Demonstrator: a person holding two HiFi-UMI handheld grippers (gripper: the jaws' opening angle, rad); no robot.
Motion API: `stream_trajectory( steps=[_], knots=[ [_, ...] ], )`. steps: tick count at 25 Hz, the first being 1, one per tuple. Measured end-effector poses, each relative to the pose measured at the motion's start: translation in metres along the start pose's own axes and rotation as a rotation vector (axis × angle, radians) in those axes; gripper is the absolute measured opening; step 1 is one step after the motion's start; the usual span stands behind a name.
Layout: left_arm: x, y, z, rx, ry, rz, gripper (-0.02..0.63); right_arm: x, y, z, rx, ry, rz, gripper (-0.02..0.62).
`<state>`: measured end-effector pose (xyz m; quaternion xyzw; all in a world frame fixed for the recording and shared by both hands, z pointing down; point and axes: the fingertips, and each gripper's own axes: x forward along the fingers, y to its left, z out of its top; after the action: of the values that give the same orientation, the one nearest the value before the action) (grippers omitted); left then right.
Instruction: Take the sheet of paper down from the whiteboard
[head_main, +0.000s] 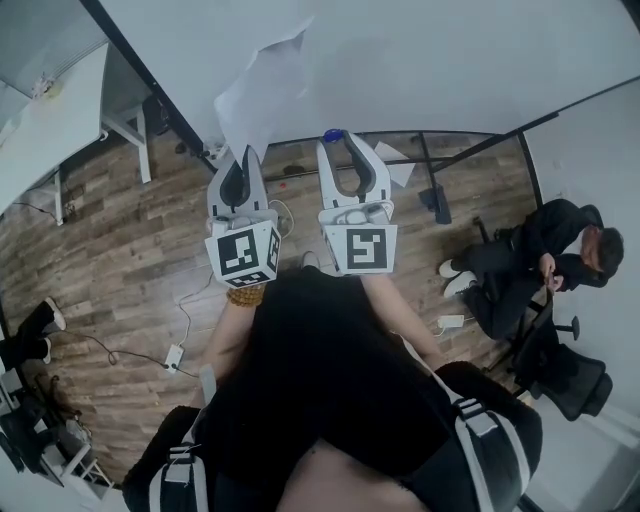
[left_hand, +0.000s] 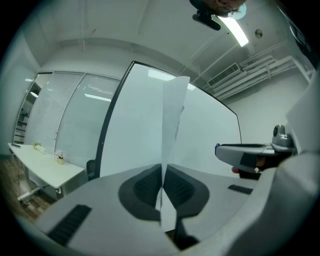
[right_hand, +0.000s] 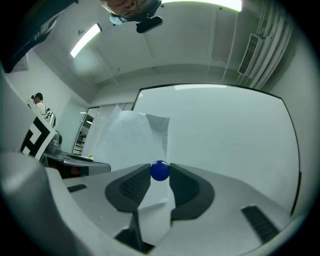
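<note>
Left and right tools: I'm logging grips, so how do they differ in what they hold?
The left tool clamps the sheet; the right tool pinches a small blue ball. The left tool's jaws meet on the thin sheet; the right tool's stand apart by the ball's width. Both grip something and face the whiteboard.

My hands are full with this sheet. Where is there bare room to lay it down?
The white table left of the whiteboard looks mostly bare. The wood floor beside it is open too. Crowded at right: seated person, office chair.
</note>
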<state>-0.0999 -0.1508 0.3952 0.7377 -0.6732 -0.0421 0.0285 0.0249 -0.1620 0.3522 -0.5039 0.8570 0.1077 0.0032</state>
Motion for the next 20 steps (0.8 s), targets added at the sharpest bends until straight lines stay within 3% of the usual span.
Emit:
stream_trajectory(
  steps=[7, 20],
  knots=[
    [-0.015, 0.001, -0.006, 0.02, 0.003, -0.004, 0.008, -0.002, 0.017, -0.019, 0.024, 0.041, 0.062, 0.118],
    [-0.017, 0.0, -0.006, 0.042, -0.004, -0.011, 0.008, -0.007, 0.03, -0.027, -0.003, 0.051, 0.088, 0.117]
  ],
)
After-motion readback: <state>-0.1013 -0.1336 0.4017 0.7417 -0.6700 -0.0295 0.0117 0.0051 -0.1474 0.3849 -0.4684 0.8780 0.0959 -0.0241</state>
